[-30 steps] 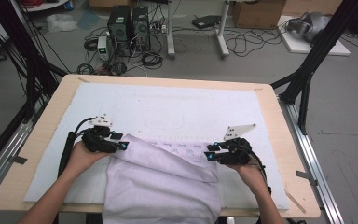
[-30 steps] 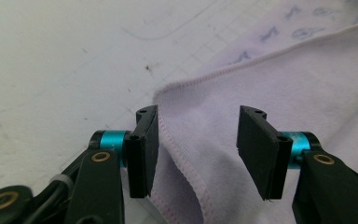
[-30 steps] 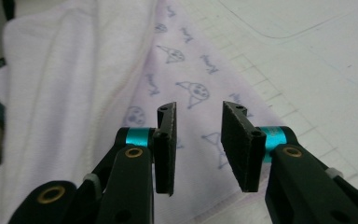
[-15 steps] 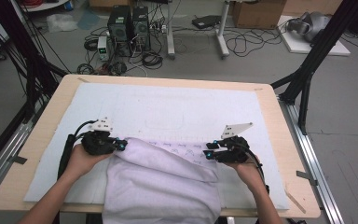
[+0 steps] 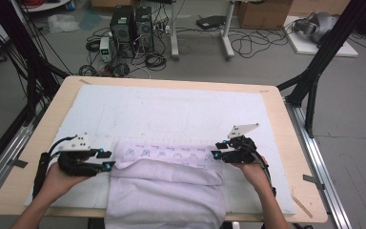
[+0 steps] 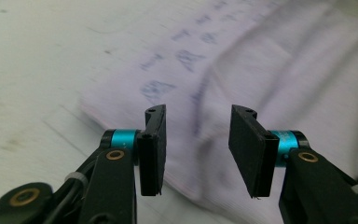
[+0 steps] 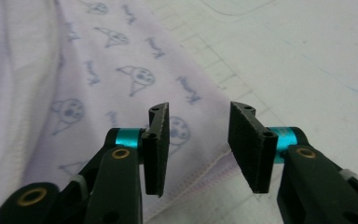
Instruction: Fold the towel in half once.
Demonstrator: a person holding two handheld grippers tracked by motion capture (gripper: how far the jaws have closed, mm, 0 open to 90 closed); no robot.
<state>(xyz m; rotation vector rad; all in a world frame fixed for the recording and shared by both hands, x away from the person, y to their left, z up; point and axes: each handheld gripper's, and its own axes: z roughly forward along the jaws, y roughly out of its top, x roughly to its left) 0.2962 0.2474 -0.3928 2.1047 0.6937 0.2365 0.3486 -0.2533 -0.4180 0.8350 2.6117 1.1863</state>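
Flanking the folded lilac cloth on the white mat of the bench, your 2 claws hold nothing. Left claw has just been opening beside the cloth's left edge, its jaws apart and empty. Right claw has likewise been opening over the printed right corner.

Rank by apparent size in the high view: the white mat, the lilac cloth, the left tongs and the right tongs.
1. white mat, largest.
2. lilac cloth.
3. left tongs and right tongs: they look alike in size, so no ranking between them. Both are open beside the cloth.
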